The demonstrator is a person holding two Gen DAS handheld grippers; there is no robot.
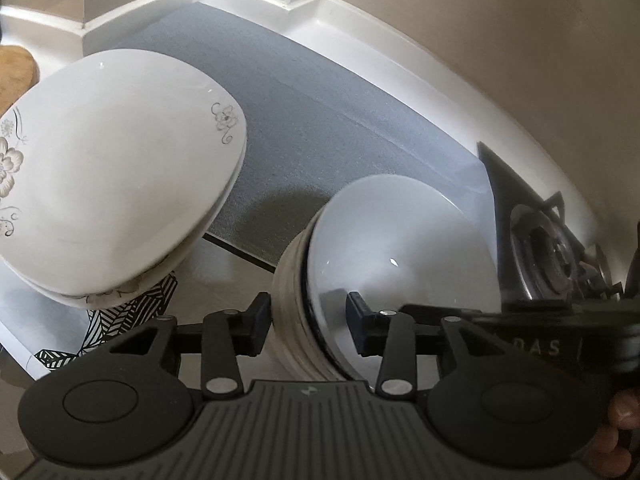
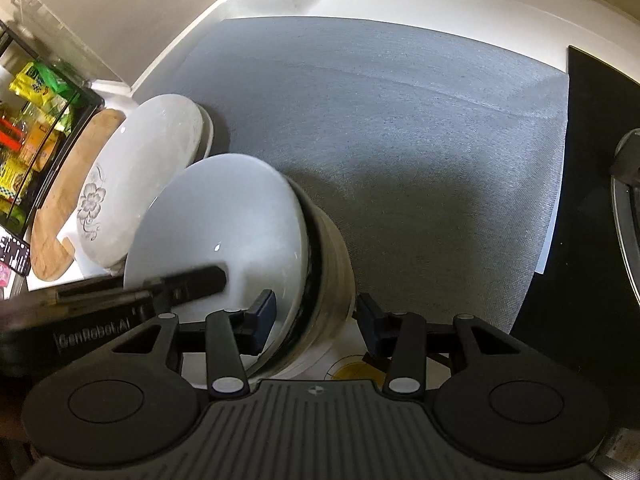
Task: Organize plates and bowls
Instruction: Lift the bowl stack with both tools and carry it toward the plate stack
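Both tongs straddle opposite rims of a stack of round white bowls (image 1: 396, 248): left gripper (image 1: 308, 320) and right gripper (image 2: 316, 316), jaws spread, not visibly pinching. Beside it sit square white flower-printed plates (image 1: 112, 168).

My right gripper (image 2: 314, 320) straddles the near rim of the round bowl stack (image 2: 224, 220). Its jaws stand apart, one finger over the white top bowl, the other outside the ribbed lower bowl (image 2: 334, 280); contact unclear. The left gripper's finger (image 2: 192, 278) reaches in left of mine, over the top bowl. Beyond my left finger, floral plates (image 2: 132, 184) sit on a wooden board (image 2: 68, 184). Grey mat (image 2: 400, 120) ahead.
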